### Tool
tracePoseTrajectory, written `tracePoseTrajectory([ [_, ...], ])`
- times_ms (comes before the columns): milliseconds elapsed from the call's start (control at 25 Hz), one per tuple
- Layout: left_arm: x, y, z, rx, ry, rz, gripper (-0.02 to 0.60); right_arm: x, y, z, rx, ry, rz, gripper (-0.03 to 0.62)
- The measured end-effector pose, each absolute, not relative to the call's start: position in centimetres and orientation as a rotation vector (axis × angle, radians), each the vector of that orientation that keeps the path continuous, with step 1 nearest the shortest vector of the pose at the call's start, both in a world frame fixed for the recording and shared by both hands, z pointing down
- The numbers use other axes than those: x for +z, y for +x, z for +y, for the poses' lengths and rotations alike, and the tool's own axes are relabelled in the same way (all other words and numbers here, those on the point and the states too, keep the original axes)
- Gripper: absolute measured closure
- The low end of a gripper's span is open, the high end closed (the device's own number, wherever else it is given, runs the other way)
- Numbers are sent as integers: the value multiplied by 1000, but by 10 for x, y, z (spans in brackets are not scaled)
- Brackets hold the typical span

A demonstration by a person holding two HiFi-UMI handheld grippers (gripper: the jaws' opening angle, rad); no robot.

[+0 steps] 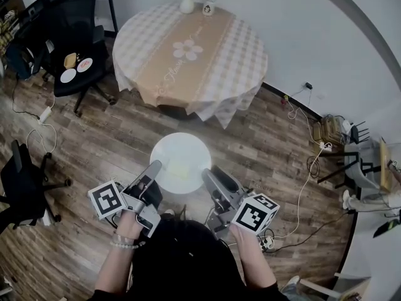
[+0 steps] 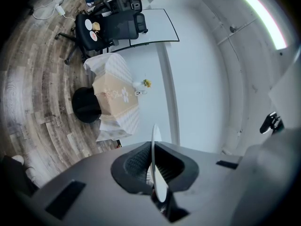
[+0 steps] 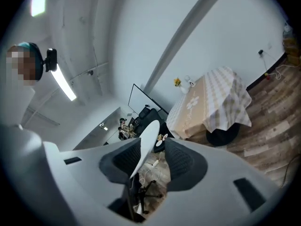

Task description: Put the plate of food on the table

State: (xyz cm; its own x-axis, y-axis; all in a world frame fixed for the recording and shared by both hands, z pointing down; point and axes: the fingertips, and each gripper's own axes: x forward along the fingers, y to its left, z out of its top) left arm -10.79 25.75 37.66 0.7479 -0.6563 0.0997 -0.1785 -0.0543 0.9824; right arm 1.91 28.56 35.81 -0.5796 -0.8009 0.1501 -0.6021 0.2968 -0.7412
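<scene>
Two grippers, one white plate (image 1: 182, 155) held level between them above the wood floor, in front of the person and short of the table. The plate is washed out, so I can't tell what lies on it. The left gripper (image 1: 155, 166) is clamped narrow on the plate's left rim, with both pads against the thin edge. The right gripper (image 1: 208, 173) has its jaws wide: the right rim sits between them and leans on one pad, with a clear gap to the other. One round table (image 1: 188, 68) stands farther ahead with a checked cloth and a tan runner with one flower print. At its far edge are one vase (image 1: 187, 4) with yellow flowers and, just beside it, one white cup (image 1: 208, 7). There are two black office chairs. One chair (image 1: 75, 11) is left of the table, and its seat carries two small plates (image 1: 68, 75) and one yellowish item (image 1: 70, 59). The second chair (image 1: 22, 180) is at the near left. One white power strip (image 1: 45, 113) lies on the floor between the chairs.
</scene>
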Motion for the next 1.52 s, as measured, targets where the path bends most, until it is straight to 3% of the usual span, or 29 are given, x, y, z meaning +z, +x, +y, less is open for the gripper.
tracePoseTrajectory([
  [440,377,-109,262,-441,1613,-650,572,362,10,293,-1268,-1161,2166,562],
  [1520,377,-117,258,-403,1659,-609,572,361,2,295,-1230,-1232,2124,571],
])
